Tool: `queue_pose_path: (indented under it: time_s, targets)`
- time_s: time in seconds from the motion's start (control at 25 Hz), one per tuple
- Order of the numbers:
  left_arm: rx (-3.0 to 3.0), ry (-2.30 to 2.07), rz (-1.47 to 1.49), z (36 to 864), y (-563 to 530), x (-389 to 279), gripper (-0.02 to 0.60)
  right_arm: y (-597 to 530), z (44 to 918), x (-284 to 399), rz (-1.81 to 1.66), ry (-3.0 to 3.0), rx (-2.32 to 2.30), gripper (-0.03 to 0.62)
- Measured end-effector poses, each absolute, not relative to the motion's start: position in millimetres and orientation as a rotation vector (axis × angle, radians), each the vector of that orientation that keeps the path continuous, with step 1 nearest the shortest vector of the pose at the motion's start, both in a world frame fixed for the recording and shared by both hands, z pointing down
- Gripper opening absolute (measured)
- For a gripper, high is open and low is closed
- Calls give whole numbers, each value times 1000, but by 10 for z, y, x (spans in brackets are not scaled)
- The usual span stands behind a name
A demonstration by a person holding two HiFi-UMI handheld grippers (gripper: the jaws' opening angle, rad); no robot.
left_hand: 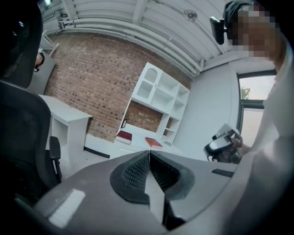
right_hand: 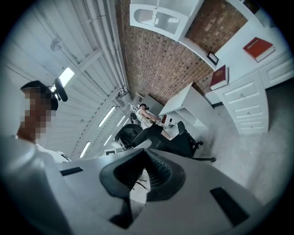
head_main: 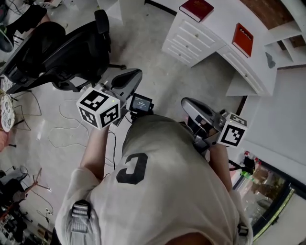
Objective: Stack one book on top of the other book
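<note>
Both grippers are held up at the person's chest, well away from the desk. The left gripper (left_hand: 149, 155) has its jaws pressed together on nothing, and the right gripper (right_hand: 143, 153) is likewise closed and empty. The 2 books lie flat and apart on the white desk (head_main: 219, 26), the dark red book (head_main: 196, 9) near one end and the red book (head_main: 243, 39) further along.

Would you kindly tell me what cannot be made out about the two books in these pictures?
- Head view: the dark red book is cut off by the top edge.
- All views: the print on the bright red book is too small to read.
- Left gripper view: both books are too small for any detail.
</note>
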State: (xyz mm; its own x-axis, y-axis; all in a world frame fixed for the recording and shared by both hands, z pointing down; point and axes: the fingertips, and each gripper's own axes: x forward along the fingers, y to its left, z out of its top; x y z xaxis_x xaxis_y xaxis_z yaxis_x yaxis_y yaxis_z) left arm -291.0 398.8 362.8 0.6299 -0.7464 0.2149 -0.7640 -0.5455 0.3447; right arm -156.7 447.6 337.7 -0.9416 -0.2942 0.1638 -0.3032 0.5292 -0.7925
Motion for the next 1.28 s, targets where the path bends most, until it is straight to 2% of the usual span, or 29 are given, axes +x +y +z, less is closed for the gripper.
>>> queue_pose_path:
  time_s: [0.6,0.92,1.28]
  targets:
    - [2462,-1075,89,3771,3823,-2605,5,4328,3544,-1398,1489,-2711,666,5]
    - [2478,-918,89,3727,3754,-2148,5,4146,3516,-1478,1490,-2723,523,5]
    - [2418,-958,119,3752,3443,-1908,5,3754,3565,-1160,1577,-2717,496,5]
